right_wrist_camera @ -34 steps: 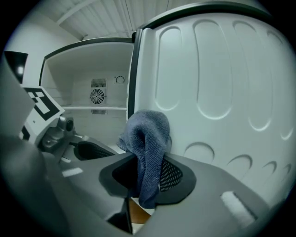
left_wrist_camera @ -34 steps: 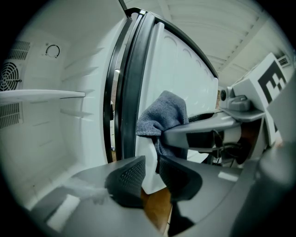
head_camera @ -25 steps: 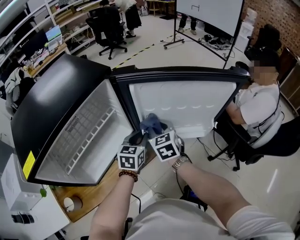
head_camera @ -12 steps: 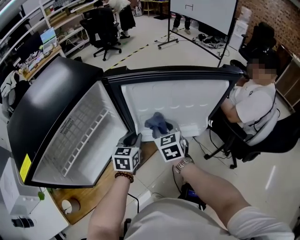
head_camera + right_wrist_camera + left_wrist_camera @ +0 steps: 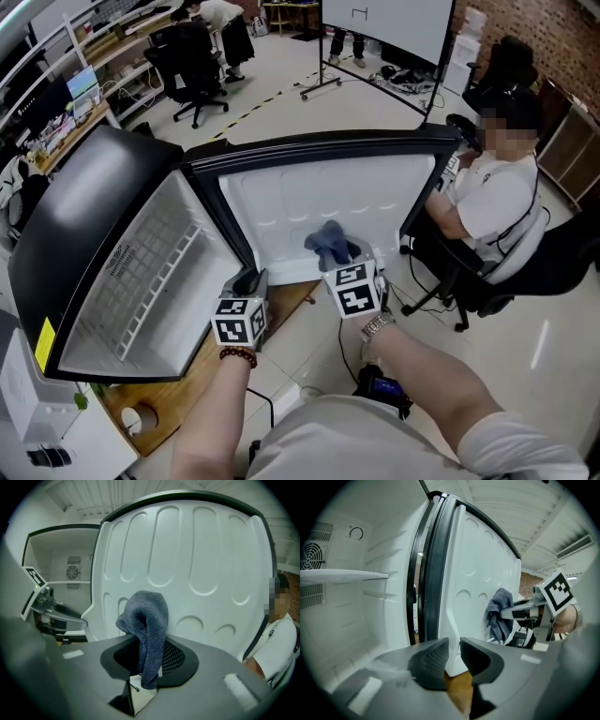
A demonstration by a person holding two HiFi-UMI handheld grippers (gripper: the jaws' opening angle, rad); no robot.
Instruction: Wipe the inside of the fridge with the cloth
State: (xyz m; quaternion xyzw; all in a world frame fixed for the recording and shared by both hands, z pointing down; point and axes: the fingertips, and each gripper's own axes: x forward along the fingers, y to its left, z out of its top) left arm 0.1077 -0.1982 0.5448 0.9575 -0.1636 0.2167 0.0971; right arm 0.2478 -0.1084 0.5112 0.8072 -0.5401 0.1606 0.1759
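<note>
Cloth (image 5: 145, 625), blue-grey, pinched in the closed jaws of the right gripper (image 5: 147, 660) and bunched against the white liner of the open fridge door (image 5: 281, 202), placed for wiping. Left gripper (image 5: 454, 654) has its jaws nearly together on the door's lower edge, probably steadying it. Seated person (image 5: 497, 192) is close beside the door's far edge and may crowd wide strokes.

grey-blue cloth (image 5: 147, 616) bunched (drooping) at open fridge door (image 5: 309, 192) white liner
</note>
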